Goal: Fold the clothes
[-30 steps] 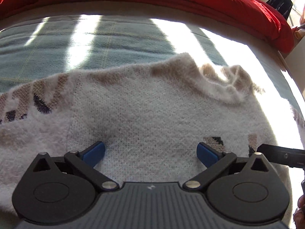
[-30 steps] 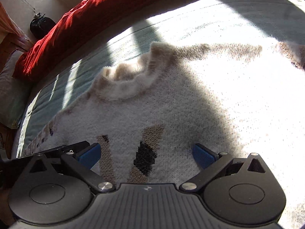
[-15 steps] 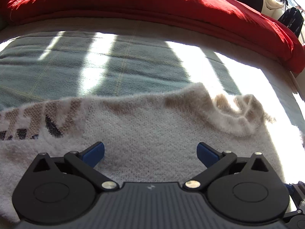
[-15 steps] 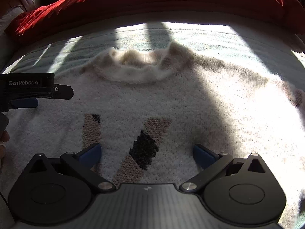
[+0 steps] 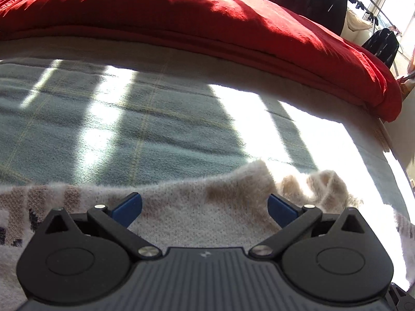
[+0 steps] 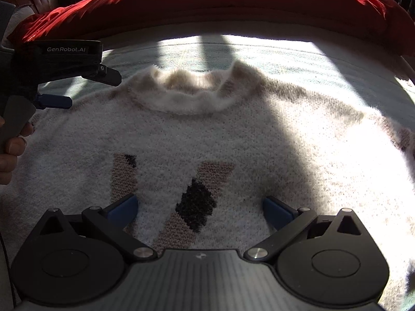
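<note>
- Since the earlier frames, our left gripper (image 5: pixel 205 204) has travelled up the sweater (image 6: pixel 233 150) toward its far edge: a second ago it sat over the chest of the knit, and now the left shoulder line lies just beyond its blue fingertips (image 5: pixel 128 204).
- Our right gripper (image 6: pixel 199 207) has swung round from an angled look at the collar (image 6: pixel 186 96) to a square one, and the collar now sits straight ahead, far from us.
- The left gripper is spread wide, its pads well apart with nothing between them, hanging over the sweater near the collar's left side.
- The right gripper is likewise spread, pinching nothing, over the chest where a tan and black knitted pattern (image 6: pixel 197 202) lies between its fingers.
- In the right wrist view we see the left gripper at far left, held by a hand (image 6: pixel 10 153), with its blue pad above the sweater's left shoulder.
- The sweater, cream and fuzzy, lies flat and face up on the bed (image 5: pixel 145 129), collar away from us, its sleeves running off to either side.
- The bed carries a pale green checked cover, barred with sunlight and shadow.
- A red duvet (image 5: pixel 207 26) is heaped along the far side of the bed.
- Dark clothes (image 5: pixel 324 2) hang beyond it at far right.
</note>
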